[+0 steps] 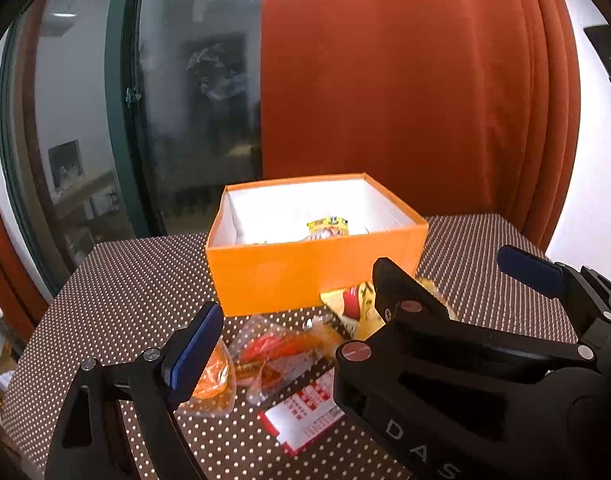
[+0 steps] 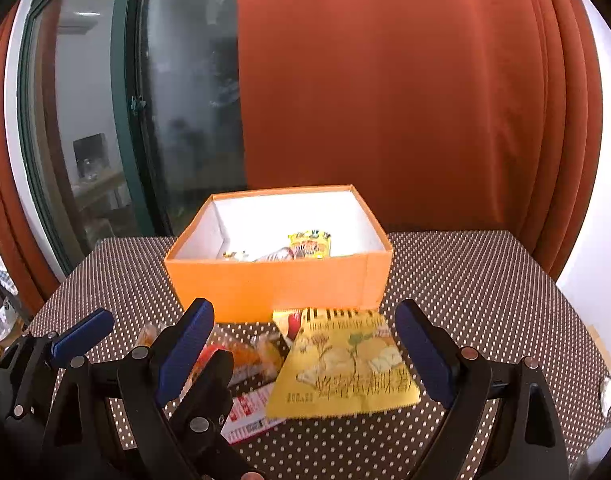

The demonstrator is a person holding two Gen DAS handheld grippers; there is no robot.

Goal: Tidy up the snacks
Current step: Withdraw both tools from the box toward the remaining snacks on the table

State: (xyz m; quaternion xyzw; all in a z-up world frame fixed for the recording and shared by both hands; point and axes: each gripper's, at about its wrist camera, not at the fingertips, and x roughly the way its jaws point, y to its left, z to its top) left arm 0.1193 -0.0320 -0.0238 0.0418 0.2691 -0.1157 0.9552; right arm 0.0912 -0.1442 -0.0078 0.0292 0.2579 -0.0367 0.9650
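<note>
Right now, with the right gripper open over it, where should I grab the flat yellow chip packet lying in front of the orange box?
Grip the flat yellow chip packet across its side edges, coming down from above. It lies flat and already sits between the right gripper's open jaws. Probably pinch mid-body, clear of the orange box.

Each claw point(image 2: 305, 354) — black frame, silver screws, ribbed blue pads point(image 2: 185, 350) — 2 fingers, white "DAS" lettering.
</note>
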